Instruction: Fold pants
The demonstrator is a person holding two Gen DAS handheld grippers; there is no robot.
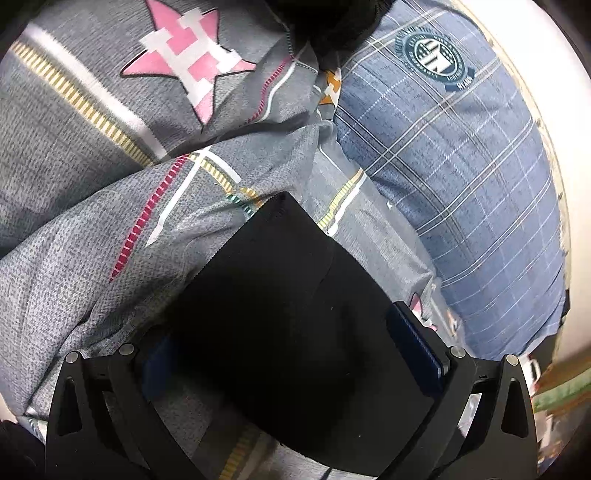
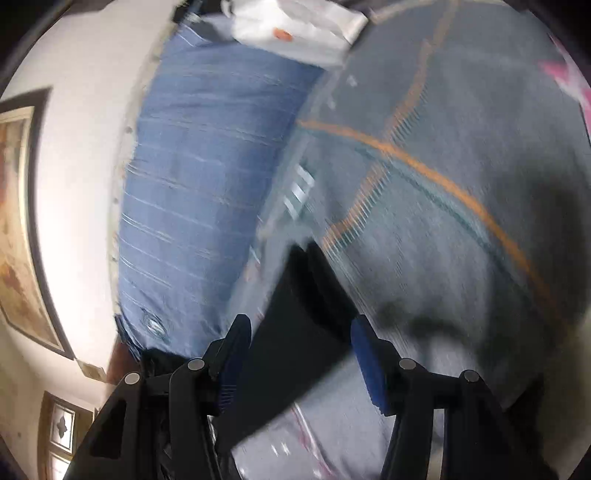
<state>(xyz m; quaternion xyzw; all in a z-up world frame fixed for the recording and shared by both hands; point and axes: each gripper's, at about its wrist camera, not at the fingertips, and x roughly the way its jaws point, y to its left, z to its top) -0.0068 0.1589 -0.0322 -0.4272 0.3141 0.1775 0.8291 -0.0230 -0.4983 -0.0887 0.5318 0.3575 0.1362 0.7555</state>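
The black pants (image 1: pixel 280 288) lie on a grey patterned bedspread (image 1: pixel 66 229). In the left wrist view a folded black end of them lies between my left gripper's (image 1: pixel 295 350) blue pads (image 1: pixel 417 339), which stand wide apart around the cloth without pinching it. More black cloth shows at the top (image 1: pixel 332 22). In the blurred right wrist view a black strip of the pants (image 2: pixel 299 332) runs between the blue pads (image 2: pixel 365 365) of my right gripper (image 2: pixel 299 354), whose jaws also stand apart.
A blue checked pillow (image 1: pixel 461 177) with a round crest lies beside the pants, against a white wall (image 2: pixel 74 184). A white cloth (image 2: pixel 295 29) lies at the far end of the bed. A framed picture (image 2: pixel 18 221) hangs on the wall.
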